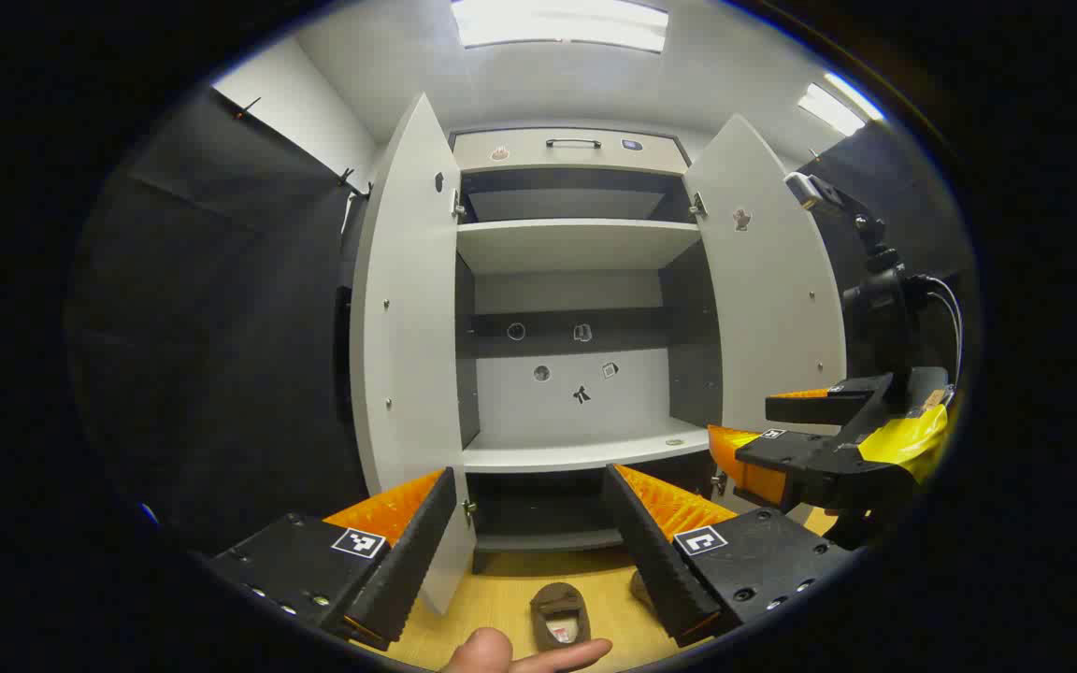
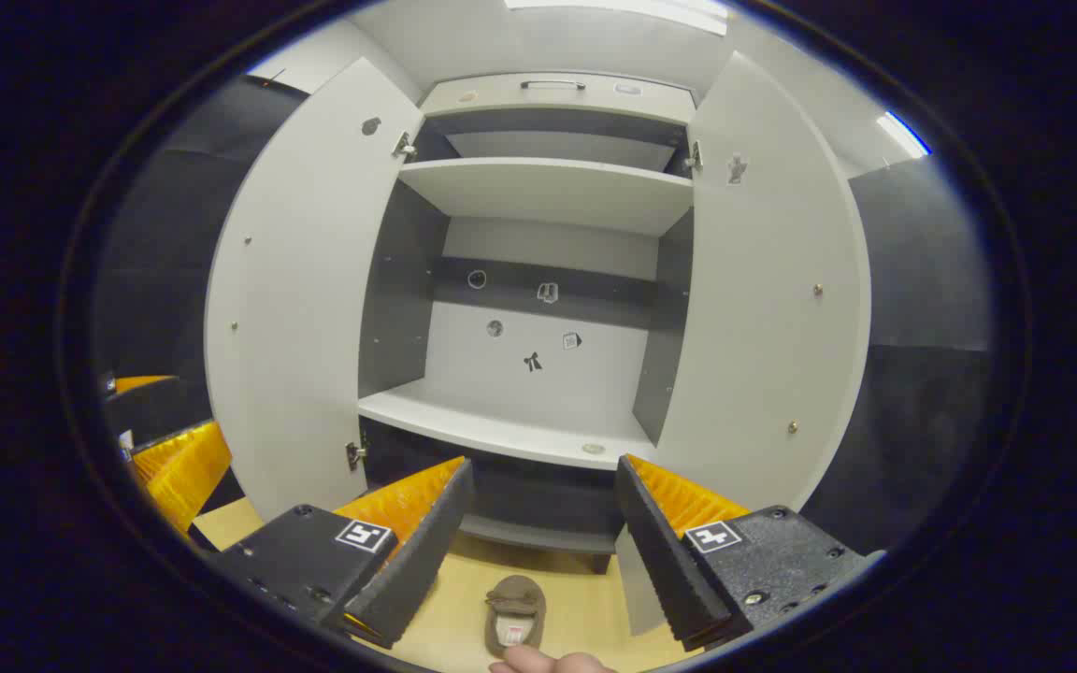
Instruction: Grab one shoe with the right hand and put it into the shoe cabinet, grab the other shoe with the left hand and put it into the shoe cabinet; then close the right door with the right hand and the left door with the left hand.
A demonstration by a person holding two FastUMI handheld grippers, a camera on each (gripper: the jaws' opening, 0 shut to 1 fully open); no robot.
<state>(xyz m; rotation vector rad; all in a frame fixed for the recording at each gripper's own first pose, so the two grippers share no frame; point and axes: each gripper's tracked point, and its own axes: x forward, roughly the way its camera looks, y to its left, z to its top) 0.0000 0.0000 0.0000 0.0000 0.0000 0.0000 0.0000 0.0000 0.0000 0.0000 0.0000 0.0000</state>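
**Q:** What is the state of your two grippers?

**A:** My left gripper (image 1: 534, 551) has its jaws spread wide and grips nothing. My right gripper (image 2: 543, 551) is likewise wide open and empty. In the left gripper view, my right gripper (image 1: 763, 439) sits off to the right, level with the lower shelf, and there too its fingers stand apart.

**Q:** Where are the shoes?

**A:** One brown shoe (image 1: 559, 614) lies on the wooden floor (image 1: 501, 589) below my left gripper, between the fingers as seen from the camera but not touched by them. A second shoe (image 1: 639, 589) shows partly behind my left gripper's right-hand finger; most of it is hidden. In the right gripper view, a shoe (image 2: 515, 612) lies on the floor between the fingers, again not touched. My fingertip (image 1: 492, 652) shows at the bottom edge, just beside the first shoe.

**Q:** What is the condition of the cabinet?

**A:** The cabinet (image 1: 576, 248) stands just beyond the shoes. Its left door (image 1: 408, 327) and right door (image 1: 772, 308) are both swung fully open. The lower shelf (image 1: 585, 453) holds no shoe; a small round mark sits near its right front edge. The upper shelf (image 1: 576, 243) is bare. Small stickers dot the back panel (image 1: 576, 397). A drawer with a handle (image 1: 573, 143) tops the cabinet.
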